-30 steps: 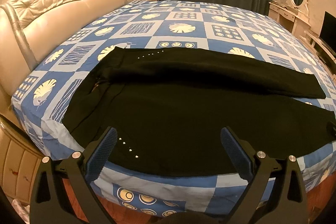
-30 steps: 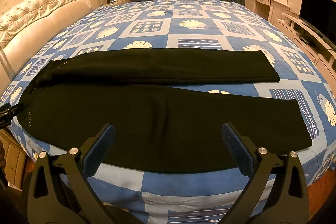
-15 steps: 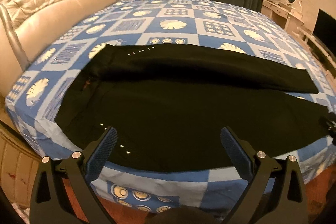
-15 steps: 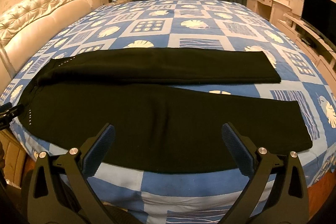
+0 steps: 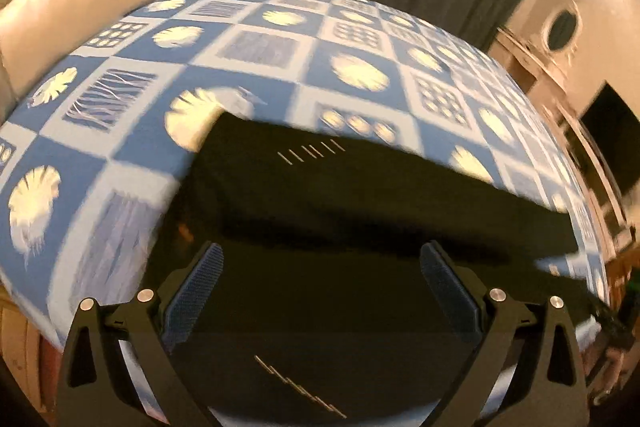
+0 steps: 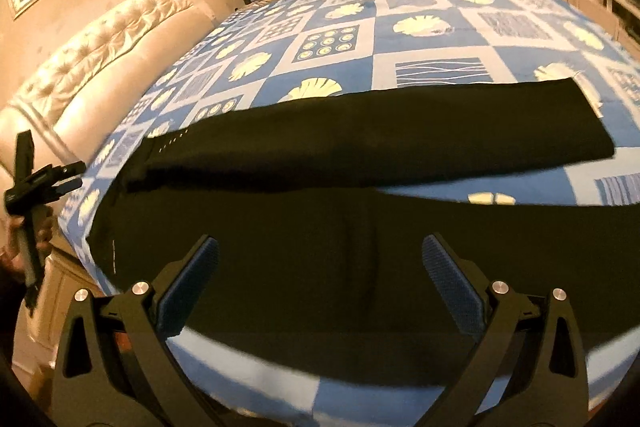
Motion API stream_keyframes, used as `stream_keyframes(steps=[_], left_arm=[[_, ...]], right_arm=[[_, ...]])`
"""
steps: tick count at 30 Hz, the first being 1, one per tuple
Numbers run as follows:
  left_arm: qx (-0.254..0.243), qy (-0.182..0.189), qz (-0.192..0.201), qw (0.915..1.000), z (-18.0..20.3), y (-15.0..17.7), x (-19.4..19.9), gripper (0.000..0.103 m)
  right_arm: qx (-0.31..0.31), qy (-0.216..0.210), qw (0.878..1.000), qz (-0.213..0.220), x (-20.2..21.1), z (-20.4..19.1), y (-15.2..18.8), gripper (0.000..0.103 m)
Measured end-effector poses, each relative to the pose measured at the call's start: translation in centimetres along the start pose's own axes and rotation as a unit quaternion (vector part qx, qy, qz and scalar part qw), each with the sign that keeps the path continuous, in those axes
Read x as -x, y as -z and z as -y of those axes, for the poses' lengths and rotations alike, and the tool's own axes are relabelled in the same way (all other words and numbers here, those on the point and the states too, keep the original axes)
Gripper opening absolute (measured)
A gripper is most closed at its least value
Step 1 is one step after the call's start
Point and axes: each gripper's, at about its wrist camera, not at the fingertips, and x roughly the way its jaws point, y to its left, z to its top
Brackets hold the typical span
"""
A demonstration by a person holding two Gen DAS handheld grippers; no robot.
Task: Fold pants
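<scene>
The black pants (image 6: pixel 360 227) lie flat across the bed (image 6: pixel 420 39), legs apart. Both your left hand-held gripper (image 5: pixel 320 283) and right hand-held gripper (image 6: pixel 320 275) hang wide, empty. Pinch the near leg's edge cleanly.

Dim warm indoor light, heavy motion blur in left view, fisheye-bent edges.
</scene>
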Motion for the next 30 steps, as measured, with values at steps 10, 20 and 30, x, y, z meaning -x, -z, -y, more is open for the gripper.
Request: stream_keyframes(steps=[10, 20, 30], left_arm=[[0.096, -0.014, -0.082, 0.9919, -12.9, -7.8, -12.9, 0.099], [0.028, -0.013, -0.124, 0.9918, -12.2, -8.6, -18.4, 0.077], [0.049, 0.037, -0.132, 0.9893, -11.5, -8.7, -17.8, 0.005]], right_arm=[[0.062, 0.002, 0.998, -0.025, -6.5, -2.5, -3.7, 0.101], [0.073, -0.016, 0.996, -0.053, -9.8, -3.5, -3.7, 0.101], [0.101, -0.085, 0.989, -0.067, -12.4, -3.7, -9.0, 0.101]])
